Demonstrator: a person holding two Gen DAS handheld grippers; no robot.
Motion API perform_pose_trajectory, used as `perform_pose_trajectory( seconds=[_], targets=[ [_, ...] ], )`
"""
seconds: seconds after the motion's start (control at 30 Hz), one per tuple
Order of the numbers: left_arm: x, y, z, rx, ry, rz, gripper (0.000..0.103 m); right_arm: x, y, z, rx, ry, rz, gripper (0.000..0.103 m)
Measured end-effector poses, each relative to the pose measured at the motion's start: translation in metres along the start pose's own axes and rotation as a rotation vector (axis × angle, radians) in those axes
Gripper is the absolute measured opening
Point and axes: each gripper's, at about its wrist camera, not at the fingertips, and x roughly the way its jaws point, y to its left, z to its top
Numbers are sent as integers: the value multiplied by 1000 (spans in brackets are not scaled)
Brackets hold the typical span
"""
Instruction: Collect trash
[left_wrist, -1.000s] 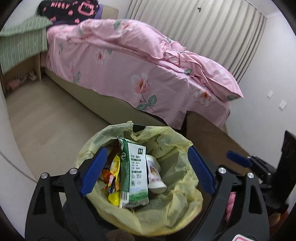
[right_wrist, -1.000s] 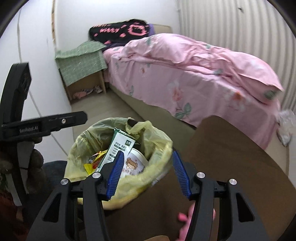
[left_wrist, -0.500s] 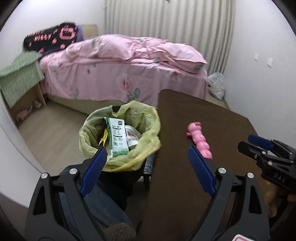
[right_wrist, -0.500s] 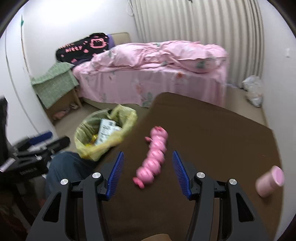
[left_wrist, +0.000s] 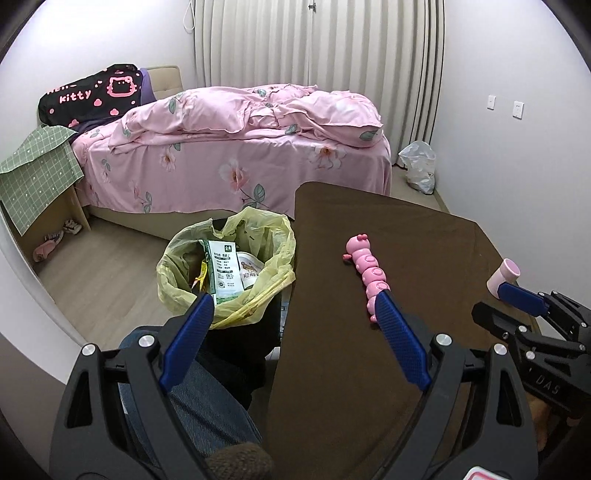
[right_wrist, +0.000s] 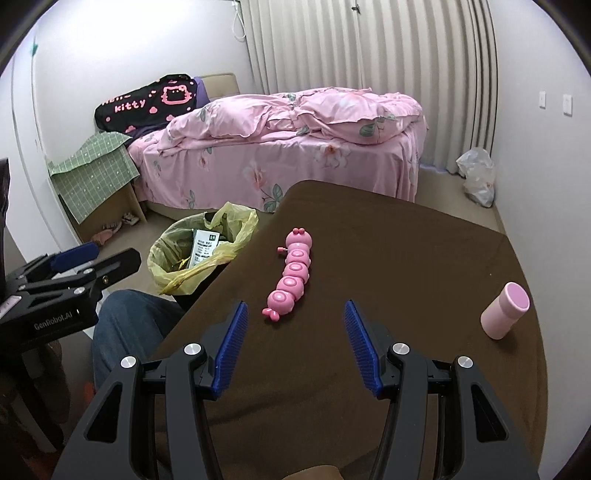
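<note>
A bin lined with a yellow bag (left_wrist: 225, 273) (right_wrist: 199, 254) stands on the floor left of the brown table (left_wrist: 369, 369) (right_wrist: 406, 258); a green-and-white carton (left_wrist: 223, 271) and a cup stick out of it. My left gripper (left_wrist: 295, 306) is open and empty, its left finger above the bin's near rim, its right over the table. My right gripper (right_wrist: 293, 310) is open and empty above the table, just short of a pink caterpillar toy (right_wrist: 290, 275) (left_wrist: 365, 271). A small pink cup (right_wrist: 504, 310) (left_wrist: 504, 273) stands at the table's right.
A bed with pink floral bedding (left_wrist: 240, 155) fills the back of the room. A low shelf under a green checked cloth (left_wrist: 33, 173) stands at the left. A white plastic bag (left_wrist: 419, 171) lies by the curtain. A person's jeans-clad leg (right_wrist: 125, 325) is beside the table.
Both grippers have pulled back and swung right, from over the bin's mouth to over the table. The toy and pink cup have come into view. Neither gripper's jaws changed.
</note>
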Motion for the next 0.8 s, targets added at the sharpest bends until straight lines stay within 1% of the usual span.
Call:
perform_pose_trajectory(
  seconds=[0.8],
  targets=[
    [-3,-1,0,25,0,-9,84,-3,-3,2,13,-11,-1,51]
  ],
)
